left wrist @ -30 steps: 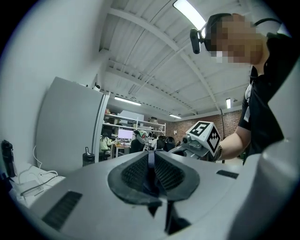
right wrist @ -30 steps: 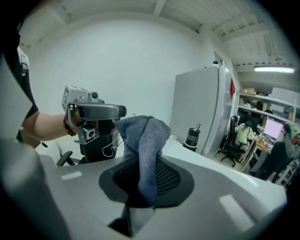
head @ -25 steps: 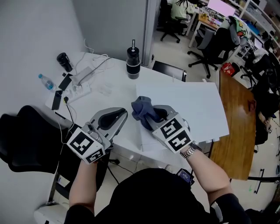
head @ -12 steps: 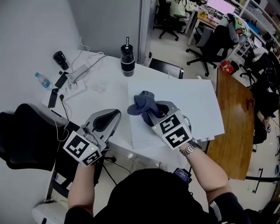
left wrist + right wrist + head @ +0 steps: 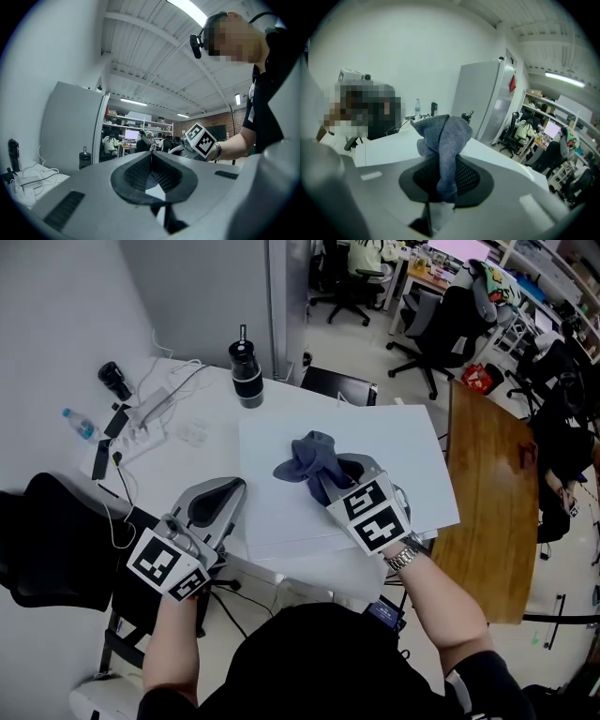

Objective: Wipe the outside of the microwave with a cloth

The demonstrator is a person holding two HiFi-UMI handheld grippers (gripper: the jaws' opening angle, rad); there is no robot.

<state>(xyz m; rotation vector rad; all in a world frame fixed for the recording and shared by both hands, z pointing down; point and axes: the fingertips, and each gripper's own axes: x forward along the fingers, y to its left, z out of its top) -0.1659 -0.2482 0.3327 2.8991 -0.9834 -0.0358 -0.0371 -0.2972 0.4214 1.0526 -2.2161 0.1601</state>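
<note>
The microwave [image 5: 281, 517] shows as a white flat-topped box on the white table. My right gripper [image 5: 326, 476] hovers over its top, shut on a crumpled blue-grey cloth [image 5: 305, 457] that bunches up past the fingertips. In the right gripper view the cloth [image 5: 443, 136] hangs between the black pads, with the microwave's white top [image 5: 389, 145] beyond. My left gripper [image 5: 230, 488] is by the box's front left corner, shut with nothing in it. In the left gripper view its pads [image 5: 140, 171] meet, and the right gripper's marker cube [image 5: 201, 140] shows ahead.
A black bottle [image 5: 247, 374] stands behind the microwave. A power strip [image 5: 141, 432] with cables, a water bottle [image 5: 80, 423] and small dark items lie at the table's left. A black chair [image 5: 52, 531] is at the left, a wooden table [image 5: 483, 493] at the right.
My right gripper has carried the cloth from the microwave's left edge further in over its top. My left gripper has shifted sideways toward the box's front left corner.
</note>
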